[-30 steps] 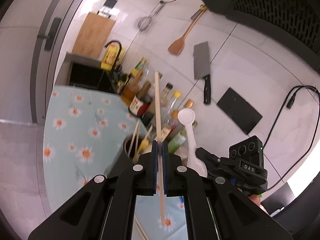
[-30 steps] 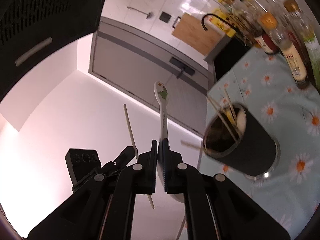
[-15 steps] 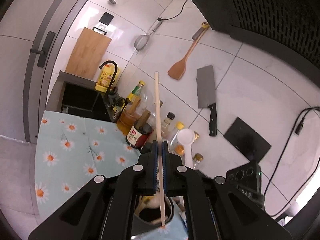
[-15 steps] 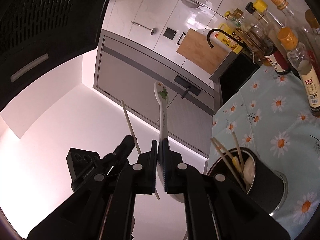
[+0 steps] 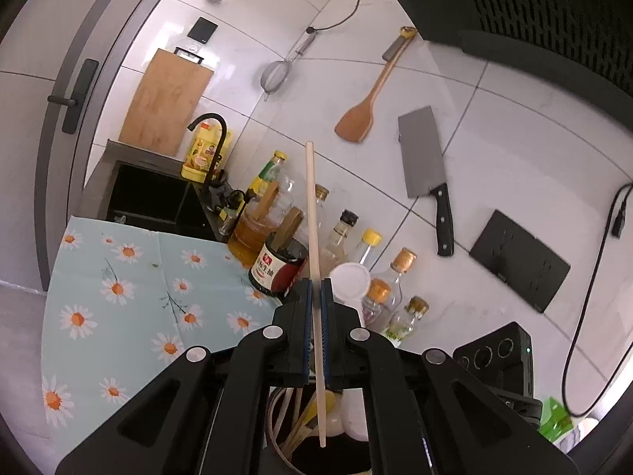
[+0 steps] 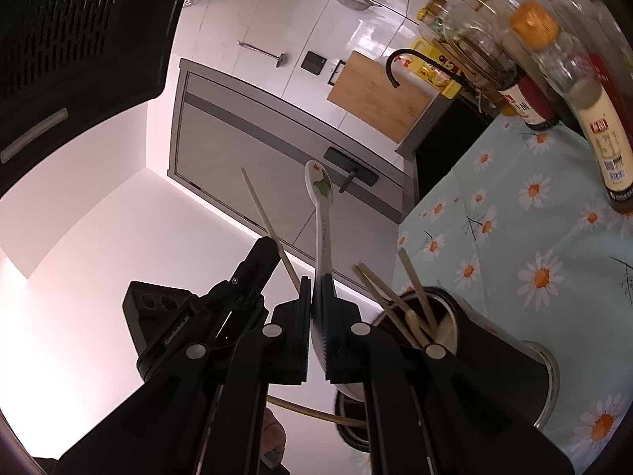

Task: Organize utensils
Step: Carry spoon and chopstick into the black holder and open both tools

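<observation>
My left gripper is shut on a pale wooden chopstick, held upright; its lower tip hangs over the mouth of the dark utensil holder, which holds several chopsticks and a spoon. My right gripper is shut on a white ceramic spoon with a flower print, held upright just left of the black holder. The left gripper with its chopstick shows in the right wrist view, and the spoon's bowl shows in the left wrist view.
Several sauce and oil bottles stand along the tiled wall behind the holder. A cleaver and wooden spatula hang on the wall. The daisy tablecloth lies left, with a dark sink beyond.
Both grippers have moved over the holder. The chopstick's lower end now hangs above the holder's mouth and the spoon has come close beside it. Both stay gripped.
</observation>
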Demonstrator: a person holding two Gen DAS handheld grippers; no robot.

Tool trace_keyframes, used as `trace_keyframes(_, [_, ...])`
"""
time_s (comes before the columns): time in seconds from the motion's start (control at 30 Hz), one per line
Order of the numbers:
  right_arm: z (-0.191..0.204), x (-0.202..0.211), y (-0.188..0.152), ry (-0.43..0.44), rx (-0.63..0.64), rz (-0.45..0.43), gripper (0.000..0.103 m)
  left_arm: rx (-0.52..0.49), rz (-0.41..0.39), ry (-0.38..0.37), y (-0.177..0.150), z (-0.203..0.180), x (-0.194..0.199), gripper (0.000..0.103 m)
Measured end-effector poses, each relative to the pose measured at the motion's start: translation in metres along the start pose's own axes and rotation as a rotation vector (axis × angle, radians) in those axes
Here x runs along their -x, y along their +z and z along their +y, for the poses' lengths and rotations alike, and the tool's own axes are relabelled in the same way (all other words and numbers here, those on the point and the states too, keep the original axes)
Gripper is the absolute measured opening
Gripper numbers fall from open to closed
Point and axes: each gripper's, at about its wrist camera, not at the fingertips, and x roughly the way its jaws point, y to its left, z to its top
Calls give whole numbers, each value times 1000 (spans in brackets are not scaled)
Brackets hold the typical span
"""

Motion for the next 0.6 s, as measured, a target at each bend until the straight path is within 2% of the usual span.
trace_keyframes(0.4, [-5,0,-16,-41,45,4,6,-26,42,-2,-24,-1,-7,3])
trace_keyframes(0.47, [-7,1,-16,-56,34,8,12,-26,51,1,-27,-1,-7,3])
trace_keyframes(0.5, [-9,3,-16,-54,27,8,22,-23,60,2,-28,0,-8,4])
trace_keyframes(0.6, [-9,9,-15,-62,22,-3,24,-9,87,4,-31,1,-9,4])
